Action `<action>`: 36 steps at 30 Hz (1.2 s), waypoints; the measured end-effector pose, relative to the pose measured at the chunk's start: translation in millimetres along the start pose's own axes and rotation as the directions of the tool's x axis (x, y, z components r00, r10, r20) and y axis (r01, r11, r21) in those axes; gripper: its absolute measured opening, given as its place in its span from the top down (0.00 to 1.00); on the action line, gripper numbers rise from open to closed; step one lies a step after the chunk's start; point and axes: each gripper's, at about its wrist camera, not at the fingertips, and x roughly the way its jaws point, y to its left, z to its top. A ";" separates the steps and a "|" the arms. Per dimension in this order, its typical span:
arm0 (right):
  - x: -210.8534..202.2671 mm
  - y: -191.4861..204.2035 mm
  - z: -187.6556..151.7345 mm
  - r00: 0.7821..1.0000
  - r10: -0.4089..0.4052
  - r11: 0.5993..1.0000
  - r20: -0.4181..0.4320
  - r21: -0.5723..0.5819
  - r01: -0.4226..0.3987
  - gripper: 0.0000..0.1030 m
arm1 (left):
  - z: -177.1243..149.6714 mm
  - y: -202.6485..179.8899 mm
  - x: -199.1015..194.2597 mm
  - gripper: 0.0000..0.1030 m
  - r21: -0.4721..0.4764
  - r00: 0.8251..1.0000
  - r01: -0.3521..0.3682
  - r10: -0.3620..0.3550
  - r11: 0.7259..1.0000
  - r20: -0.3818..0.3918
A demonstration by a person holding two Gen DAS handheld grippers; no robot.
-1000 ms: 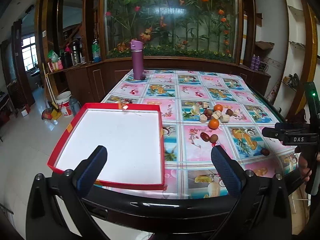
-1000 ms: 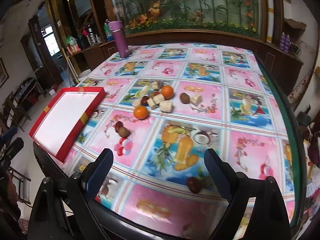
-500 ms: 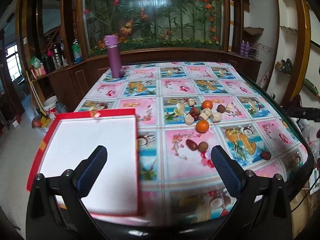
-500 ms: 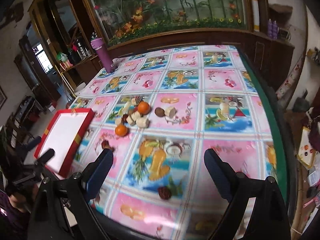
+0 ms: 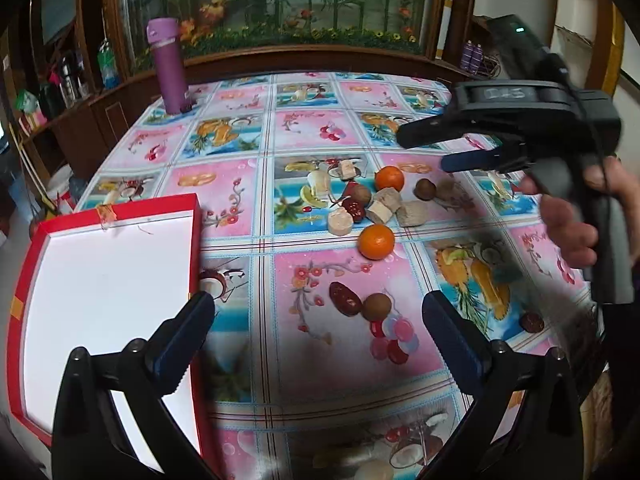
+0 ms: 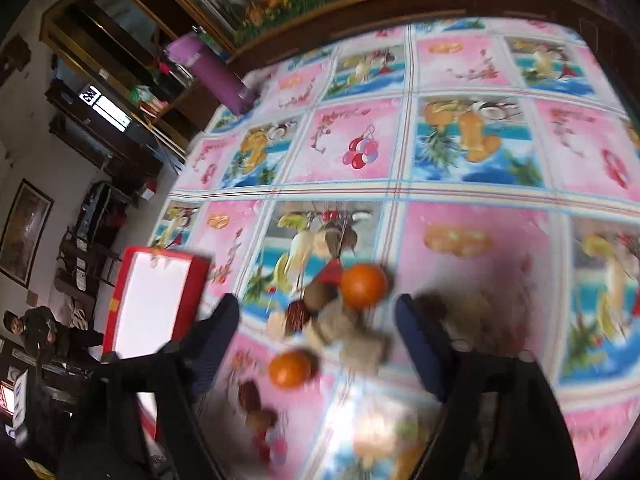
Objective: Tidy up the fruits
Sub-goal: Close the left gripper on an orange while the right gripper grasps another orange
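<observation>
Left-wrist and right-wrist views of a table covered by a pink and blue fruit-print plastic tablecloth (image 5: 256,184), taken here as the landmark. At the cloth's left edge lies a shallow rectangular red-rimmed tray with a white floor (image 5: 100,280), partly overhanging the table edge. At the cloth's far left corner stands an upright purple cylindrical flask (image 5: 167,66). The left gripper (image 5: 316,336) hovers above the near part of the cloth with its jaws spread wide and nothing between them. Just ahead of it on the cloth lie a dark red date (image 5: 343,299) touching a round brown fruit (image 5: 377,306). Near the cloth's middle sits the fruit cluster: a nearer orange (image 5: 376,242), a farther orange (image 5: 389,179), beige cut chunks (image 5: 385,205) and more brown and dark red pieces. The right gripper (image 6: 318,328), held in a hand (image 5: 576,224), hangs over the right side of this cluster, jaws released and straddling the farther orange; that view is blurred. A lone dark red fruit (image 5: 531,322) lies near the cloth's right edge.
</observation>
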 end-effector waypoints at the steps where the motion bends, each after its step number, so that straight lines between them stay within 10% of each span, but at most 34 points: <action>1: 7.2 -1.4 3.6 1.000 0.001 1.000 -0.012 0.014 -0.001 0.39 | 2.9 2.8 2.5 0.00 -0.014 1.000 0.004 -0.004 1.000 0.002; 13: 16.7 -6.3 14.8 0.984 -0.179 0.984 0.021 -0.020 0.180 0.44 | 19.8 -12.3 39.4 0.01 0.009 0.998 0.049 -0.049 0.999 -0.041; 36: 25.9 -29.2 2.8 0.985 -0.162 0.986 -0.057 -0.039 0.160 0.67 | 38.7 -36.0 103.6 0.47 0.023 0.983 0.100 -0.095 0.995 -0.156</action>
